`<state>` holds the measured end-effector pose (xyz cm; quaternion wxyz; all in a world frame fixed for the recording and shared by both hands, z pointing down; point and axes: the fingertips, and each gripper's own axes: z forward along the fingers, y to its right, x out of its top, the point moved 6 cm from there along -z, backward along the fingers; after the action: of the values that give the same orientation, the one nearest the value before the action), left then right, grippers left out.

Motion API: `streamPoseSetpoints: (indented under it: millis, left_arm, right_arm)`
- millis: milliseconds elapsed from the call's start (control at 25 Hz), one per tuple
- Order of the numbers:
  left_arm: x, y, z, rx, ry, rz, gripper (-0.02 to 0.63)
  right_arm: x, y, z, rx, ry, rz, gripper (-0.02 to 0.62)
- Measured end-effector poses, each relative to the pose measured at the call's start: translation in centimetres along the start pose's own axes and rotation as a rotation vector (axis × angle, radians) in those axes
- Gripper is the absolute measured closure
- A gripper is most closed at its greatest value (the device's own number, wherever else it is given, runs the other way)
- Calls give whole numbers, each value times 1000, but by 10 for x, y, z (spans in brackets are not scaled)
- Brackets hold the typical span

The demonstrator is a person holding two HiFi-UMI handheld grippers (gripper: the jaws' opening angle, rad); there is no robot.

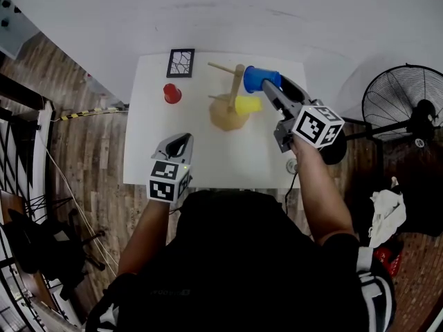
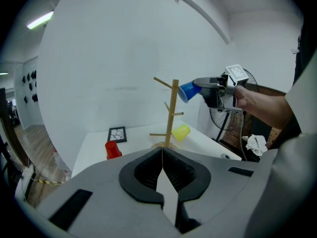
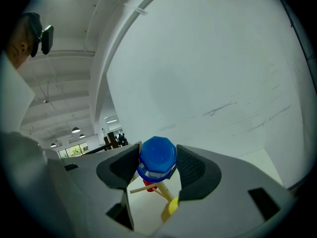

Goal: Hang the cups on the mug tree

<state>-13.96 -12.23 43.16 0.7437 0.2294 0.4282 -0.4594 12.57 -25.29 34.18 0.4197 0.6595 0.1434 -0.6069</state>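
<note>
A wooden mug tree [image 1: 234, 99] [image 2: 171, 114] stands on the white table [image 1: 208, 164]. A yellow cup [image 1: 248, 104] [image 2: 181, 132] [image 3: 172, 206] hangs on one of its low pegs. My right gripper [image 1: 266, 83] [image 3: 157, 165] is shut on a blue cup [image 1: 257, 79] [image 2: 188, 90] [image 3: 157, 160], held level just right of the tree's top, its bottom toward the camera. A red cup [image 1: 172, 93] [image 2: 113, 149] stands on the table's left. My left gripper [image 1: 178, 146] [image 2: 162, 170] hovers low over the table's near left, shut and empty.
A black-framed picture [image 1: 181, 63] [image 2: 117, 133] lies at the table's far left. A standing fan [image 1: 408, 109] is on the floor to the right. A white wall runs behind the table.
</note>
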Motion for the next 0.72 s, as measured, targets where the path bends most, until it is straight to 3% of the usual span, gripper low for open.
streamPoseSetpoints:
  millis: [640,720]
  left_arm:
    - [-2,9,11,-24,-15,10,589]
    - [-1,8,11,-25,-15,13,589]
  right_arm:
    - [-19,-7,-34,-61,-54,-200,373]
    - [-26,-11,-38,-68,-59,-224,418]
